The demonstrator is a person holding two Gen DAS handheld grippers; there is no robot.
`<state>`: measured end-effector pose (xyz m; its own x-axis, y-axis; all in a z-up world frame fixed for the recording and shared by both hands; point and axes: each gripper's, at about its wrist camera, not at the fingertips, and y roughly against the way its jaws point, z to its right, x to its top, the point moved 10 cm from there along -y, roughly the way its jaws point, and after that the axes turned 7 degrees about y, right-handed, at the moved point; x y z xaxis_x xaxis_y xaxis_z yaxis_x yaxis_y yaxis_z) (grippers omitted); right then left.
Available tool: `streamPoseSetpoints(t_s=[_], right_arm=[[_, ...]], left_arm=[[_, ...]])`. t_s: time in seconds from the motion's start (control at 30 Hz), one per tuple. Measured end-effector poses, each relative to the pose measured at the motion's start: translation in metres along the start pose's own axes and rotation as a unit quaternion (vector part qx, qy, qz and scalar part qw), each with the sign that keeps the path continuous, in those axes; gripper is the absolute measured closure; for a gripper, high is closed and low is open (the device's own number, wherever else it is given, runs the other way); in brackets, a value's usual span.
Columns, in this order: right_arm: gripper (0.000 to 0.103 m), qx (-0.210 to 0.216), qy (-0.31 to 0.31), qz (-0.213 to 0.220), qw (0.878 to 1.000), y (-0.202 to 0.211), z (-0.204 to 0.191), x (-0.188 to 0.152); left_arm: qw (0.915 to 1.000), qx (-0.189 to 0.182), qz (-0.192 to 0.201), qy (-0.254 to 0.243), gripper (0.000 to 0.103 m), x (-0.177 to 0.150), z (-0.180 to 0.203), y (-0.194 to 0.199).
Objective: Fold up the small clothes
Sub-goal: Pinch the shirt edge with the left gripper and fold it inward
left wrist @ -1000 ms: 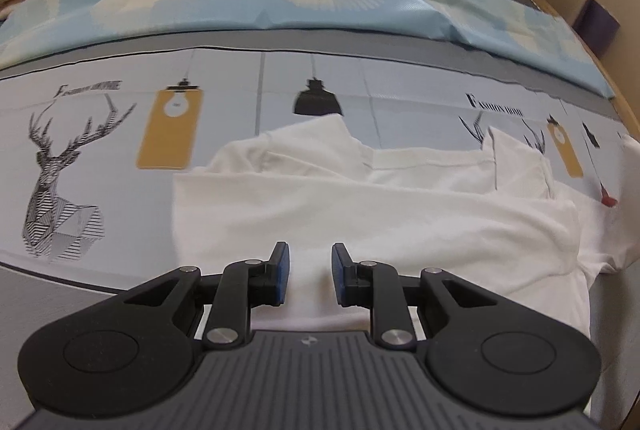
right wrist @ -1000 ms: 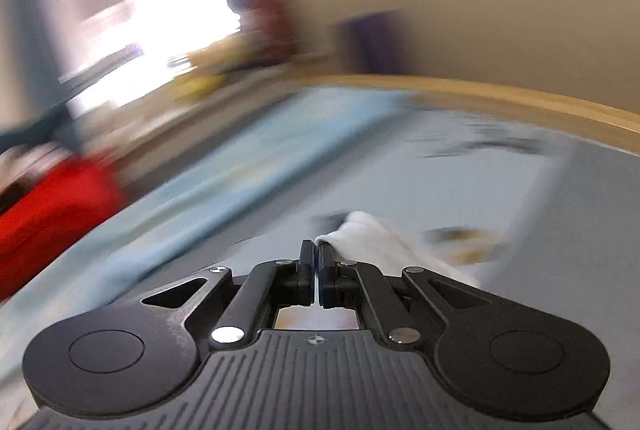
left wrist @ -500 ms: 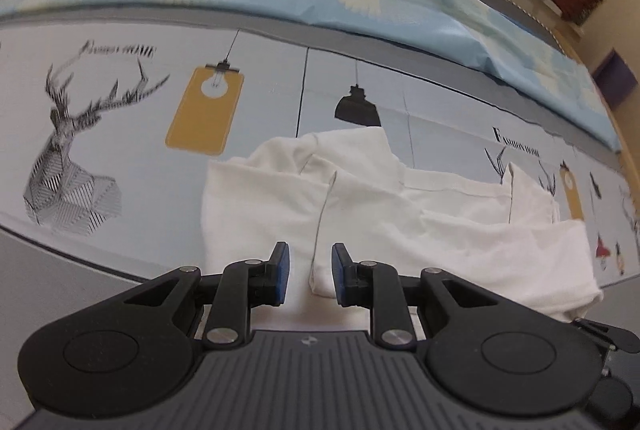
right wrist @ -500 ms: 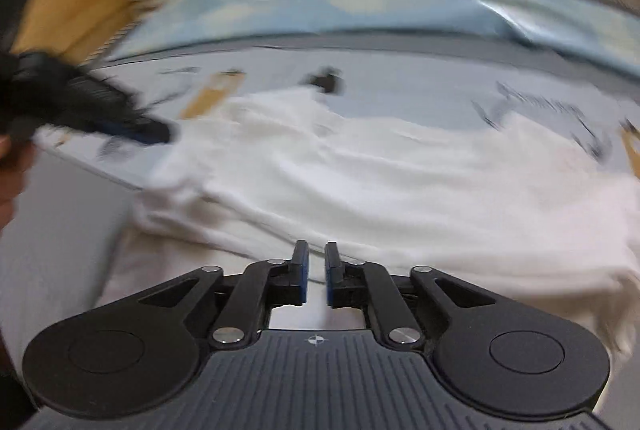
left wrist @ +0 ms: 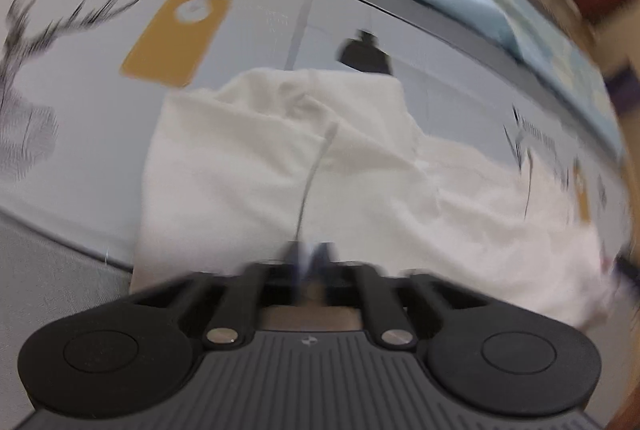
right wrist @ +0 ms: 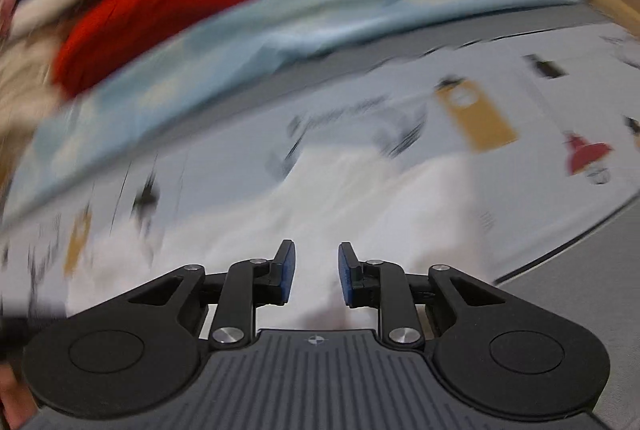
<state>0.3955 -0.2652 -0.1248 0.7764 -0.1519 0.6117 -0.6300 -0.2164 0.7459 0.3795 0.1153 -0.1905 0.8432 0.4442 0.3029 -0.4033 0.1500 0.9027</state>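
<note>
Garment: white shirt is lying partly folded on the printed bedsheet.
Left hand-held gripper: being held nearly closed; grip on cloth cannot be told (blur).
Right hand-held gripper: being held parted, empty.
Remaining: further folds judged outstanding.

white garment soft matt cloth; printed sheet smooth fabric; right gripper matt black plastic.

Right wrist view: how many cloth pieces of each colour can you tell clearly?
White garment: 1
Red cloth pile: 1
Light blue cloth: 1
Grey printed sheet: 1
Total: 4. The blurred heap at the far left is too smeared to count.
</note>
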Motion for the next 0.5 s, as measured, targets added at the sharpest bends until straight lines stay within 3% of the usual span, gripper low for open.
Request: streamPoseSetpoints(t_s=[0.1,0.2,0.3,0.37,0.43,0.5], right_arm=[[0.074,-0.04,-0.067,0.031,0.996,0.004,0.033,0.014],[0.074,-0.073,-0.137,0.042,0.987,0.008,0.066,0.016],[0.074,-0.083,-0.185,0.041,0.978,0.012,0.081,0.01],[0.074,-0.071,-0.198,0.027,0.977,0.006,0.074,0.002],[0.073,-0.044,-0.212,-0.006,0.976,-0.004,0.062,-0.012],[0.073,-0.029,-0.223,-0.048,0.973,-0.016,0.053,-0.03]], left_arm=[[0.9988,-0.008,0.041,-0.028,0.101,0.009,0.012,0.024],[0.9963,-0.008,0.084,-0.011,0.101,0.02,0.007,0.062],[0.9907,0.062,0.119,0.022,0.101,0.019,-0.019,0.092],[0.9866,0.1,0.112,0.065,0.099,0.005,-0.041,0.097],[0.988,0.096,0.077,0.093,0.097,-0.012,-0.051,0.09],[0.9856,0.105,0.084,0.103,0.095,-0.013,-0.058,0.09]])
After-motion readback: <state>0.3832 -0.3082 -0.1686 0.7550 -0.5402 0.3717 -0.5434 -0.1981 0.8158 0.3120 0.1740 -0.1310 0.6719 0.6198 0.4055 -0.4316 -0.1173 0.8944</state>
